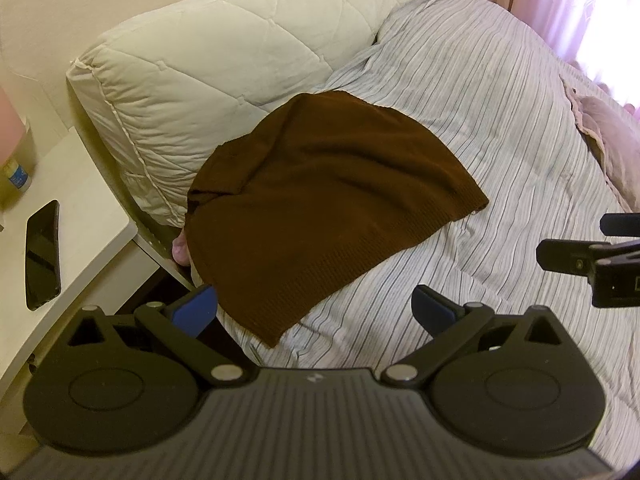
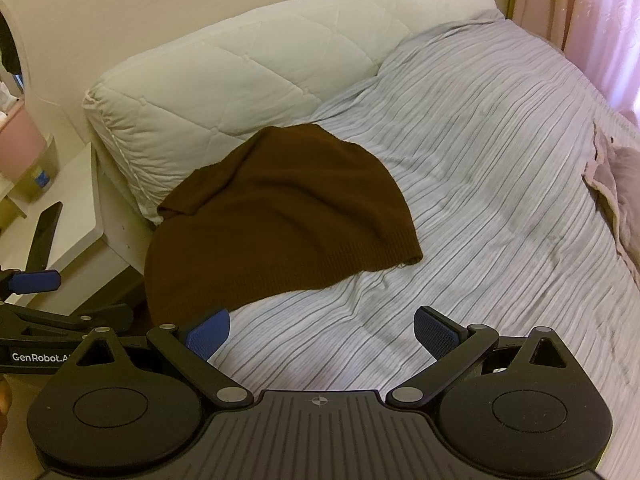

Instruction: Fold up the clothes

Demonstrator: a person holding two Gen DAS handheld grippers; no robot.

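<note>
I am holding both grippers over a bed covered in a grey-striped duvet (image 2: 460,168). The left gripper (image 1: 316,312) is hanging with its blue-padded fingers spread wide and empty, and the right gripper (image 2: 322,334) is doing the same. The brown knitted sweater (image 2: 272,216) is lying loosely folded on the duvet, its far edge resting against a white quilted pillow (image 2: 240,76) at the cream wall and its left side spilling over the bed edge. A white nightstand (image 1: 76,184) is standing beside the bed, carrying a black phone (image 1: 42,256). Pink curtains (image 2: 580,20) are hanging on the right, and a pinkish cloth (image 2: 616,188) is lying at the bed's right edge.
</note>
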